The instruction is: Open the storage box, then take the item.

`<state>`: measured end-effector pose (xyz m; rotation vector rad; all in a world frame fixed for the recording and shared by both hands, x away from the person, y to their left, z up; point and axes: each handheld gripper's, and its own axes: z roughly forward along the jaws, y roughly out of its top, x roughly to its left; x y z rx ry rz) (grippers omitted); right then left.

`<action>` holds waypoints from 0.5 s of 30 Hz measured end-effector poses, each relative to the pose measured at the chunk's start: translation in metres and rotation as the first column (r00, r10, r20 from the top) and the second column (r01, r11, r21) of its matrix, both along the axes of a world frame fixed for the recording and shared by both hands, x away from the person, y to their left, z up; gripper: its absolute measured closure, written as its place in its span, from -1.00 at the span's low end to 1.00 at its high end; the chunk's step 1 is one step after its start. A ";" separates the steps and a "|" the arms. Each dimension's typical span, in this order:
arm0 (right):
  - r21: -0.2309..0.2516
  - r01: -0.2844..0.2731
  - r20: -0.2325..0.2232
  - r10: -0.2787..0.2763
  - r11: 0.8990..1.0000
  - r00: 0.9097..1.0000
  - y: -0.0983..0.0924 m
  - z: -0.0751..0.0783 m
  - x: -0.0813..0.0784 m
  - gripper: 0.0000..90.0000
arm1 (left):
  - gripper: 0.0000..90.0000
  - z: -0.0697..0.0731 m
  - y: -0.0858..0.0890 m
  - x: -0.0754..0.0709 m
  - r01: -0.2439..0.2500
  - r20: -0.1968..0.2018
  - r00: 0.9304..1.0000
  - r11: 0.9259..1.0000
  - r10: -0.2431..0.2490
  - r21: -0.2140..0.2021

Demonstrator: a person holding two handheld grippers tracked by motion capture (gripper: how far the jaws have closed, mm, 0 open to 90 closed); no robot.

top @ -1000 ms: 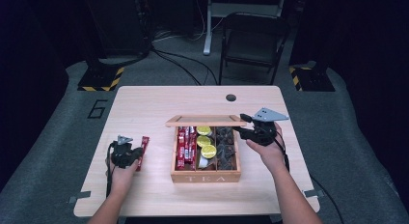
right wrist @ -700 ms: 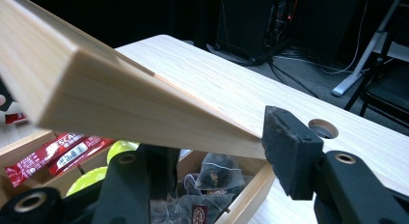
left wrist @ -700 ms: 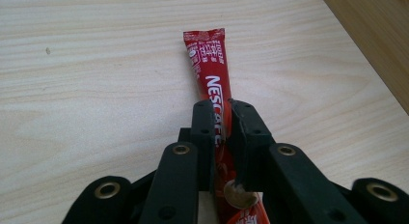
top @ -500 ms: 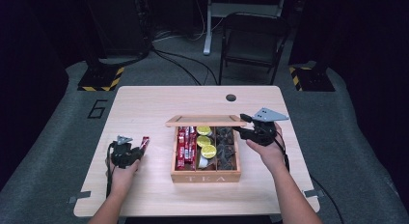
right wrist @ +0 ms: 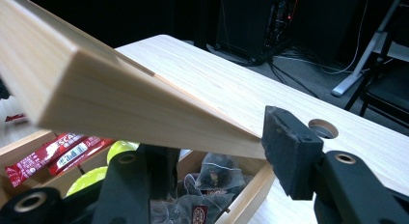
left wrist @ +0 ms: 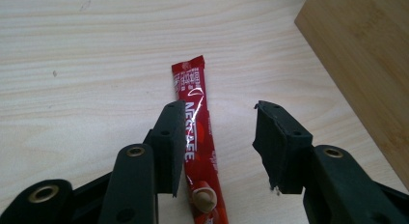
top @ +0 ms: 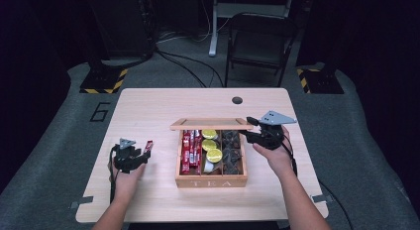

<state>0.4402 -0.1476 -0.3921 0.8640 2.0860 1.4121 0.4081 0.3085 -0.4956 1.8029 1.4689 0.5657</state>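
Red sachet (left wrist: 197, 132) lies flat between left gripper (left wrist: 219, 137) jaws — released.

The left gripper (left wrist: 219, 147) stands over the table (top: 153, 106) with a sachet (left wrist: 197, 137) lying flat between its parted jaws, against the left one. The box (top: 210, 178) sits to its right, nearby. The right gripper (top: 252, 133) sits at the box's far right corner, pinching the raised lid (top: 210, 124). Beneath the lid, inside the box, lie sachets (right wrist: 53, 154), round pieces (right wrist: 103, 173) and tea bags (right wrist: 212, 178).
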 end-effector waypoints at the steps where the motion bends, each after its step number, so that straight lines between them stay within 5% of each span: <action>1: -0.001 0.002 0.001 -0.002 1.000 1.000 0.000 0.000 0.000 0.08 | 0.18 0.001 -0.001 0.000 -0.002 0.009 1.000 1.000 0.002 -0.004; 15: -0.001 0.001 0.002 -0.001 1.000 1.000 0.000 0.000 0.000 0.08 | 0.13 0.028 -0.009 -0.010 0.033 0.071 0.997 0.996 -0.028 -0.078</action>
